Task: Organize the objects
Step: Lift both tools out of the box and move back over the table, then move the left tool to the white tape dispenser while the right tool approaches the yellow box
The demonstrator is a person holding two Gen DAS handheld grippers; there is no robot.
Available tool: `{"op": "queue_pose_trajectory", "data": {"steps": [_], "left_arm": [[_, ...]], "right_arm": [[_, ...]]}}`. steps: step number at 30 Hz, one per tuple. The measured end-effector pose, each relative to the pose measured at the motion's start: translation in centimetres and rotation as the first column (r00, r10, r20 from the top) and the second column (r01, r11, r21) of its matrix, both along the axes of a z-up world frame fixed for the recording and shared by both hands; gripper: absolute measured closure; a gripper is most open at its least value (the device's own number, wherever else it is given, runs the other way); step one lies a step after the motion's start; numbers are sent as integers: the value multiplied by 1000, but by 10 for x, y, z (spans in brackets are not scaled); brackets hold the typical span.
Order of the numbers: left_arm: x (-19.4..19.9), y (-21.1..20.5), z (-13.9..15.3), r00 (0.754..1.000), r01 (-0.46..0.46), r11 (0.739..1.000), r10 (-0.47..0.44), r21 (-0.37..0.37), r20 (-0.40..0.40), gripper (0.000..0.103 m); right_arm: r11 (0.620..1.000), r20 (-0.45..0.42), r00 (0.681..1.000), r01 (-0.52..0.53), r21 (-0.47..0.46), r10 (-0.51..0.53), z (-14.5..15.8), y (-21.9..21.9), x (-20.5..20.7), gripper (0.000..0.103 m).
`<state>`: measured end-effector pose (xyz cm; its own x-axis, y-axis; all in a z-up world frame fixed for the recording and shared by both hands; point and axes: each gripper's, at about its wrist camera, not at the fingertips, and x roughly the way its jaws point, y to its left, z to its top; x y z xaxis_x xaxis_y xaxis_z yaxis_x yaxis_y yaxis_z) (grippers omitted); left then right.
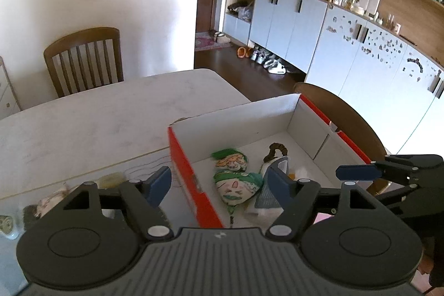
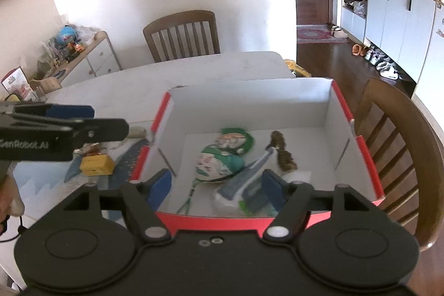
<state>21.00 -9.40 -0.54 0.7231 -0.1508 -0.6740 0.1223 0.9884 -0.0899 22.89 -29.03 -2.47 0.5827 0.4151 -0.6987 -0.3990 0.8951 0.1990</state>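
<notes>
One pale bench (image 1: 97, 113) carries one red-sided box (image 2: 369, 157), white inside. Two green-capped cloth dolls (image 2: 222, 157) lie in it beside one brown hair tie (image 2: 283, 151). Only the right wrist view shows a yellow block (image 2: 97, 164) left of the box. Both the left gripper (image 1: 219, 182) and right gripper (image 2: 215, 186) hang released, jaws empty, dolls beyond them.

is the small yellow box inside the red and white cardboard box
No, the small yellow box sits on the table outside the red and white cardboard box.

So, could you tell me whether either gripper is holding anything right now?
Nothing is held: the left gripper and right gripper are both open and empty above the box.
</notes>
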Motion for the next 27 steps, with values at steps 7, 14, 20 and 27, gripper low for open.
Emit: {"op": "queue_pose_trajectory", "data": {"steps": [7,14,20,27], "left_arm": [[-29,28,6,999,-20,1000,20,8,28,19],[-49,61,6,998,-49,999,49,-10,34,16],[-64,94,3,996,-79,996,80,-30,46,4],[-77,132,-5,992,-109,993,111,-39,60,0]], "right_arm": [[999,11,1000,-2,36,2,8,29,-16,20],[998,31,1000,-1,71,-1,15,58,-31,10],[997,35,999,-11,72,9,15,89,-38,6],[998,29,999,-27,65,25,12,122,-44,6]]}}
